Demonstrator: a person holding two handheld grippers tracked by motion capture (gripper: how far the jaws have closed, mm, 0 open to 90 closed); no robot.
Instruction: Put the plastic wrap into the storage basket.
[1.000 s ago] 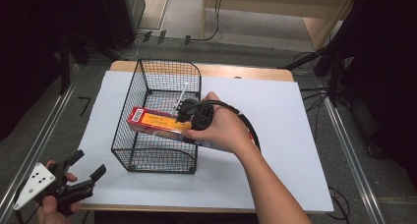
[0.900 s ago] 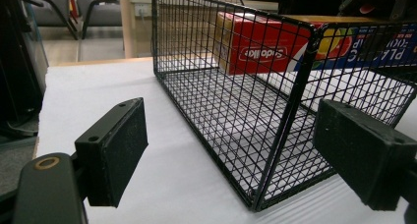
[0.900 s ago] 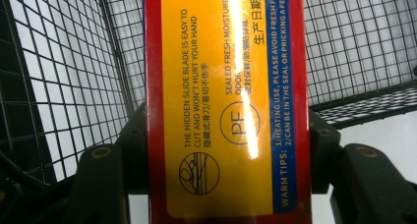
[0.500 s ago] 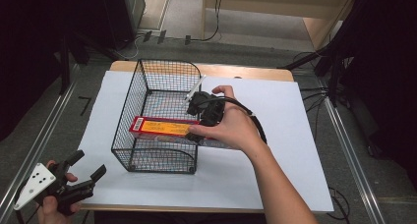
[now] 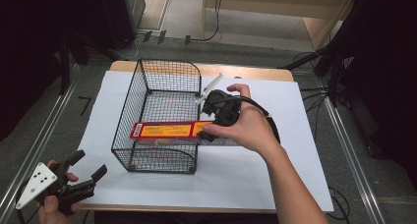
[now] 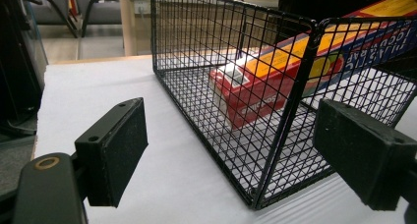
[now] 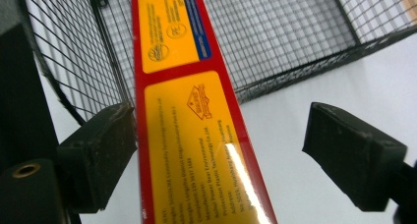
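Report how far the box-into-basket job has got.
Done: the box lies across the basket, one end sticking out over its side. In hand: the right tool has just opened, pads off the box. Left: pull clear; the left tool waits open.

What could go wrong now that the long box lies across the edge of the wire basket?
The box lies propped on the basket rim, one end sticking out over the table; it might tip or slide off. The right gripper has just opened, with the box between its jaws and one pad close beside it, so pulling back carelessly could drag the box along or nudge the light basket.
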